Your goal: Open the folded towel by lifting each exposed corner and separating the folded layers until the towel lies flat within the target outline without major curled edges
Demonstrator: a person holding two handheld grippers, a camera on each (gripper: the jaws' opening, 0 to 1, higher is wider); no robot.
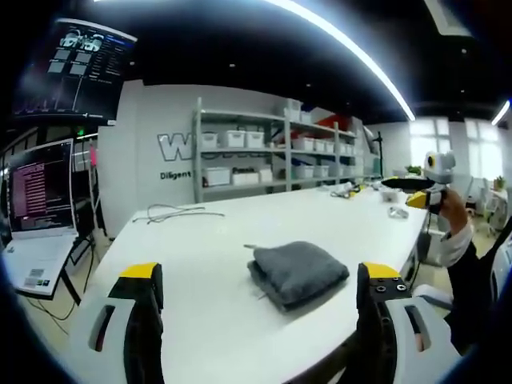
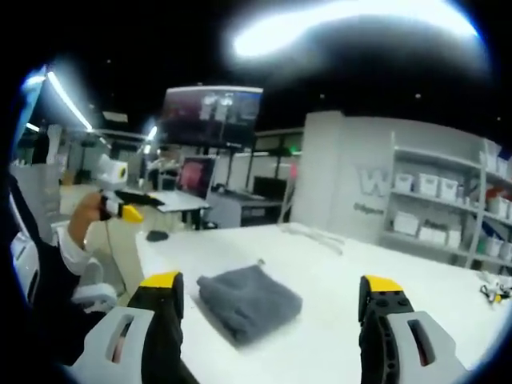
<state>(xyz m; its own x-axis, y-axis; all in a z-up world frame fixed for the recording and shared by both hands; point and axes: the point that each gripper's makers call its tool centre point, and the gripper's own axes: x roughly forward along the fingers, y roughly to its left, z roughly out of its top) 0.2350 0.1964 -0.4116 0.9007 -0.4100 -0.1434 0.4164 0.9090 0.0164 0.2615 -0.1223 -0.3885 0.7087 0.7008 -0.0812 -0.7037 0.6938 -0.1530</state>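
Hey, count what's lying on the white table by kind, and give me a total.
Grey folded towel: 1
Loose cable: 1
Total: 2, on the white table. Small items at the far end are too small to identify, so they are not counted.

Lettering on the back wall, mostly hidden

In the left gripper view the white wall (image 1: 152, 136) bears a large grey "W" (image 1: 170, 146), the rest of the word cut off by the shelving (image 1: 272, 148) in front; under it stands a smaller dark line starting "Diligent" (image 1: 175, 174). In the right gripper view the same "W" (image 2: 373, 181) shows, with small print below too blurred to read. The screens (image 1: 40, 188) carry lines of text and figures, all too small to make out.
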